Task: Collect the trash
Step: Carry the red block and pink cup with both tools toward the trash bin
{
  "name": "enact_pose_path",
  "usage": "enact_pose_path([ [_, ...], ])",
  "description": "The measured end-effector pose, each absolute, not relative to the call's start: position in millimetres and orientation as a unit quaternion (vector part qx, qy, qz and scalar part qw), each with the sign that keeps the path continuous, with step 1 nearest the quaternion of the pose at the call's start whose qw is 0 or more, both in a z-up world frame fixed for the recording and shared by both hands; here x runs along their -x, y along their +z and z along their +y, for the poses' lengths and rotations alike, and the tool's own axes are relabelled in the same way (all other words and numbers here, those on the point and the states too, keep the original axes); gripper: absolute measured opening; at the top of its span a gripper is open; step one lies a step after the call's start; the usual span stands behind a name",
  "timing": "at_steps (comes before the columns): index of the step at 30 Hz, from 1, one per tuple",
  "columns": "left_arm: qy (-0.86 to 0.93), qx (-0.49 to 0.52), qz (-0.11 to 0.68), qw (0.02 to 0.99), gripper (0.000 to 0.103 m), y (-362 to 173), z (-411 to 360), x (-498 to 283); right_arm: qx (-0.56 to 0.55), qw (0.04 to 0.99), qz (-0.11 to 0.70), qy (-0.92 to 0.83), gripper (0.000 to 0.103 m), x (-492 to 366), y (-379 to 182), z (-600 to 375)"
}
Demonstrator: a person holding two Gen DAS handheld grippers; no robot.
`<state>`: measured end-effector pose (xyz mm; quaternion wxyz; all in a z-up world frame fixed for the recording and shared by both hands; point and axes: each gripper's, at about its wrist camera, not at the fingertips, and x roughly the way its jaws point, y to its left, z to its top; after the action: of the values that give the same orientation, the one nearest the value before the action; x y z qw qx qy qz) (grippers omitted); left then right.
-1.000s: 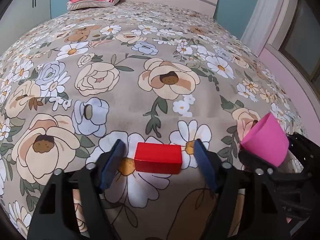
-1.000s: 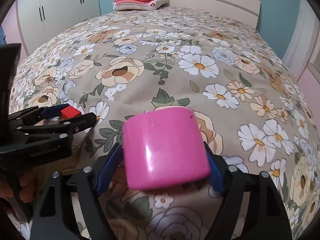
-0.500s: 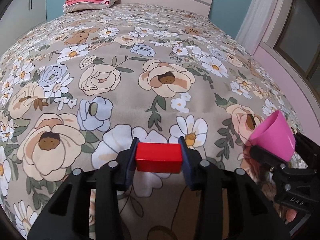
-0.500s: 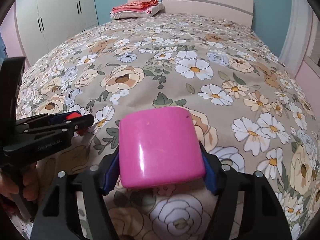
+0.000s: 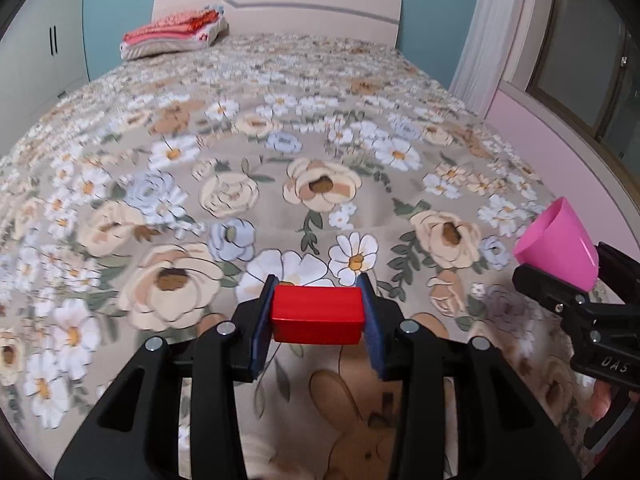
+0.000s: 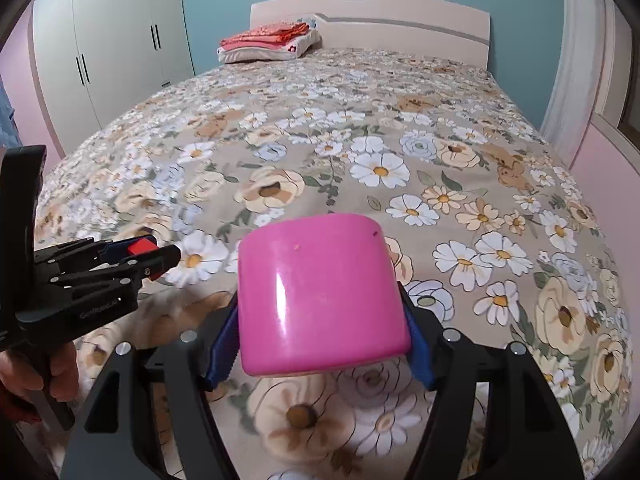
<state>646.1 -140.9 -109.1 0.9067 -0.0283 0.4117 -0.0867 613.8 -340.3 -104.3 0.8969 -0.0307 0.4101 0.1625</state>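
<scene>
My left gripper (image 5: 317, 314) is shut on a red block (image 5: 317, 314) and holds it above the floral bedspread (image 5: 280, 168). My right gripper (image 6: 320, 344) is shut on a pink plastic cup (image 6: 320, 296), held on its side above the bed. In the left wrist view the cup (image 5: 558, 244) and the right gripper (image 5: 560, 276) show at the right edge. In the right wrist view the left gripper (image 6: 140, 254) with the red block (image 6: 140, 246) shows at the left.
Folded red and white bedding (image 6: 266, 42) lies by the headboard (image 6: 368, 20). White wardrobes (image 6: 116, 56) stand to the left of the bed. A pink wall (image 5: 560, 152) and a curtain (image 5: 492, 32) run along the right side.
My left gripper closed on the red block and lifted it off the bedspread. Both grippers have risen and tilted up, so more of the room shows.
</scene>
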Motion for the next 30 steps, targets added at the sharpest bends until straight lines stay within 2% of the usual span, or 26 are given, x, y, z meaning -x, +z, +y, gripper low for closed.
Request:
enact_pose_path([
  [19, -0.066, 0.021, 0.357, 0.932, 0.040, 35, -76, -494, 0.042, 0.914, 0.356, 0.191, 0.070, -481, 25, -306],
  [30, -0.081, 0.006, 0.335, 0.939, 0.040, 85, -45, -387, 0.052, 0.924, 0.319, 0.203, 0.070, -379, 77, -279],
])
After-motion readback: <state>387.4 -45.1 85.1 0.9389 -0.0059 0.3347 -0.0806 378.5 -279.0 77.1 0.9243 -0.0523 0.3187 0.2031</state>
